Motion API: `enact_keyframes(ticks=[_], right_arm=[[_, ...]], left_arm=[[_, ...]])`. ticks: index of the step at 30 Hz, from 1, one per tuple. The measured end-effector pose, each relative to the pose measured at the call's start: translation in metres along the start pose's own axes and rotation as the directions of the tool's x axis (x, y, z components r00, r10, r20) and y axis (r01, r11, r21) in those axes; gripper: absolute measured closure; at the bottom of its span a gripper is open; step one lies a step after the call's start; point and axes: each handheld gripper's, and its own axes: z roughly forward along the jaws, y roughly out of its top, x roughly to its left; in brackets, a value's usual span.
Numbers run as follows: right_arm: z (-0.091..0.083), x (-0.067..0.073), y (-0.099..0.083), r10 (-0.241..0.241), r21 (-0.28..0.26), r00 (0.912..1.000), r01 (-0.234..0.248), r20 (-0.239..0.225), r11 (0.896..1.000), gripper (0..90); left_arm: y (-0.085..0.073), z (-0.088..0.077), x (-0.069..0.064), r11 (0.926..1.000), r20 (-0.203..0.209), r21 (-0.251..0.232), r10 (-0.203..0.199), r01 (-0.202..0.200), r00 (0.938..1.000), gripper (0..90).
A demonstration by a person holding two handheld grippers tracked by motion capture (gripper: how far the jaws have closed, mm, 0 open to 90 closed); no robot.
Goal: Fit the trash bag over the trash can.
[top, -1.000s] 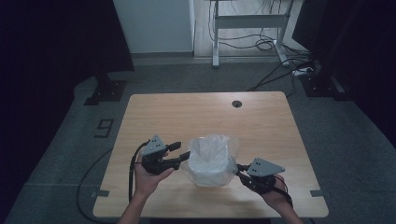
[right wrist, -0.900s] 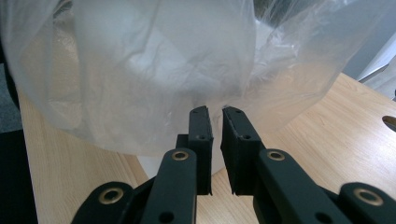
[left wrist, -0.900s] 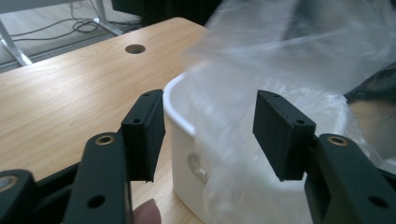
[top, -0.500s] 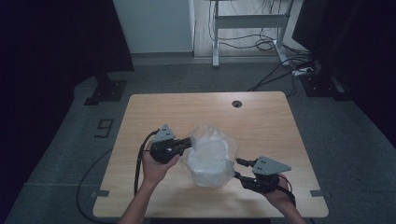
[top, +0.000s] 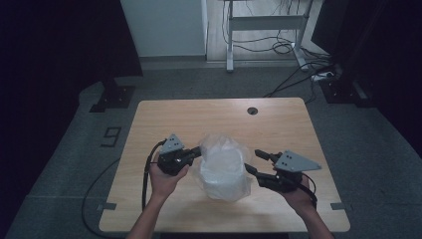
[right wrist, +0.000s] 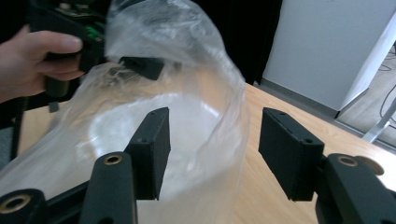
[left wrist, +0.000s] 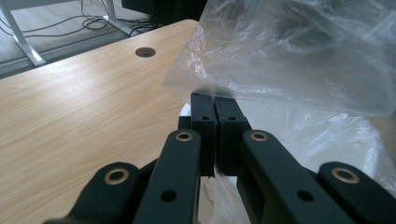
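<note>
High view: clear plastic bag (top: 224, 167) on wooden table (top: 164, 119), between left gripper (top: 193, 153) and right gripper (top: 255, 162). Left gripper view: jaws clamped together on bag's edge (left wrist: 205, 88), film bunched just ahead of tips. Right gripper view: jaws just been opening, now parted, bag (right wrist: 187, 116) just ahead and between them, pads off film. Floor marking "9" (top: 112, 135) well left of left gripper.

We see a clear plastic bag (top: 224, 167), crinkled and puffed up, standing near the table's six o'clock edge. Its film is translucent, whitish and glossy. Its upper rim at nine o'clock is pinched up, and the mouth gapes toward three o'clock.
</note>
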Motion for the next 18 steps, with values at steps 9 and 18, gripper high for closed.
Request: enact_keyframes(ticks=[9, 18], right_arm=[[0.026, -0.008, 0.013, -0.044, 0.042, 0.9984, 0.042, 0.036, 0.998, 84.5], [0.044, -0.022, 0.011, 0.01, 0.059, 0.9993, -0.012, 0.035, 0.998, 89.0]], left_arm=[[-0.001, -0.002, 0.002, 0.9998, 0.011, -0.008, 0.016, -0.016, 0.9998, 89.1], [-0.005, 0.005, 0.018, 0.9996, 0.024, 0.022, -0.021, 0.02, 0.9995, 89.8]])
